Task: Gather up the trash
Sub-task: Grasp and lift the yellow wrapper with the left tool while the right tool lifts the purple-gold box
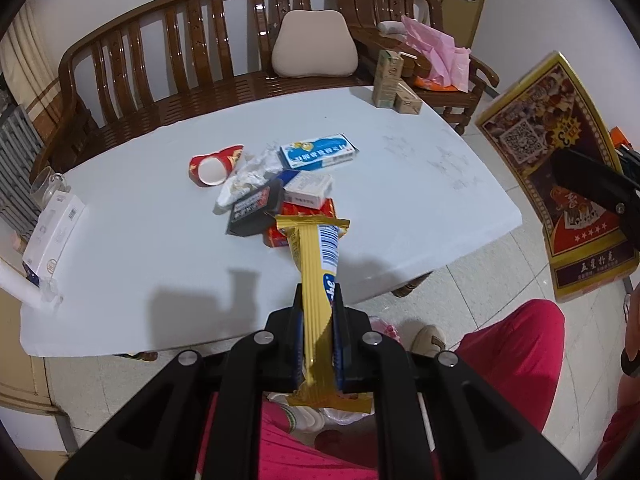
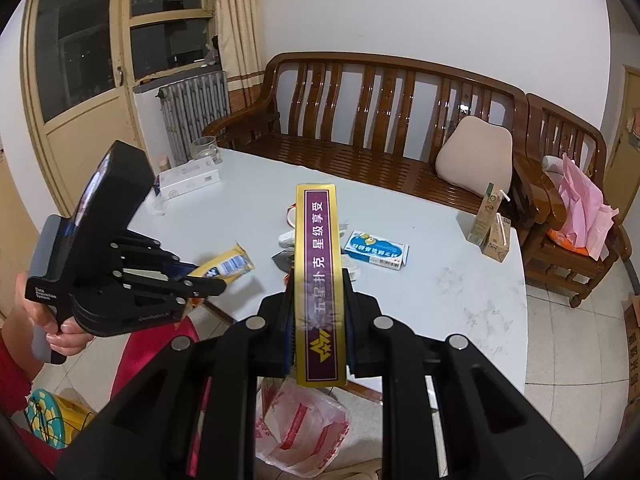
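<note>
Right wrist view: right gripper (image 2: 320, 304) clamped on card box (image 2: 320, 280); left gripper (image 1: 318, 320) clamped on gold wrapper (image 1: 318, 280). Release both squarely over plastic bag (image 2: 304, 428) beneath.

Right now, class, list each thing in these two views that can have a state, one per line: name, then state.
Left gripper: jaws shut on the yellow wrapper.
Yellow wrapper: held, lifted off the table.
Right gripper: jaws shut on the playing-card box.
Playing-card box: held edge-on, closed.
Red paper cup: tipped on its side, crushed.
Blue-and-white box: lying flat.
Plastic bag: on the floor, mouth open.
</note>
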Tool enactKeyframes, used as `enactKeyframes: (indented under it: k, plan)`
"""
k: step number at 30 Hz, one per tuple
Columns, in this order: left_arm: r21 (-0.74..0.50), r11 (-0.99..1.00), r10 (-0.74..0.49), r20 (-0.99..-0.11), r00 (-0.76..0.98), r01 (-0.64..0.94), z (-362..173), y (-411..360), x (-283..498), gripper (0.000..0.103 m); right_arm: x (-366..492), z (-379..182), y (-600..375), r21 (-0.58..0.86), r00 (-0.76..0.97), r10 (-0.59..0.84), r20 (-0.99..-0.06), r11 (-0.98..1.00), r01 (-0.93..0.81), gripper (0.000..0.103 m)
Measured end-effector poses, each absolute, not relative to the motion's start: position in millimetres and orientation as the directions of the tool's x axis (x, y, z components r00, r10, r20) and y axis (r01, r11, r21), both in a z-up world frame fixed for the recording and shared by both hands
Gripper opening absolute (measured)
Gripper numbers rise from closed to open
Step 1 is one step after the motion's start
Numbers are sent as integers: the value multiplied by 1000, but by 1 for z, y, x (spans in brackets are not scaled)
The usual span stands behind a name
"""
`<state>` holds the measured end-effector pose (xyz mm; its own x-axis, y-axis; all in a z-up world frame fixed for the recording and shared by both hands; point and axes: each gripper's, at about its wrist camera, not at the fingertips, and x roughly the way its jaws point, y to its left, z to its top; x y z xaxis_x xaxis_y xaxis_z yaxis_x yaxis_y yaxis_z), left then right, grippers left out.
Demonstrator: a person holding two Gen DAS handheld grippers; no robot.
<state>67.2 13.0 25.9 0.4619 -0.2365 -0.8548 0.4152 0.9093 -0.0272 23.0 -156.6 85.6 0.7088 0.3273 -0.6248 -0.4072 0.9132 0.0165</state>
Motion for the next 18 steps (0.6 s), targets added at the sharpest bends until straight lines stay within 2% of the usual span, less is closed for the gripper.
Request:
enactKeyframes:
  k: [18]
  plan:
    - [-34, 887, -260, -861, 437, 461, -2, -1, 27, 12, -18, 61, -148, 30, 692, 337, -639, 909, -416, 19]
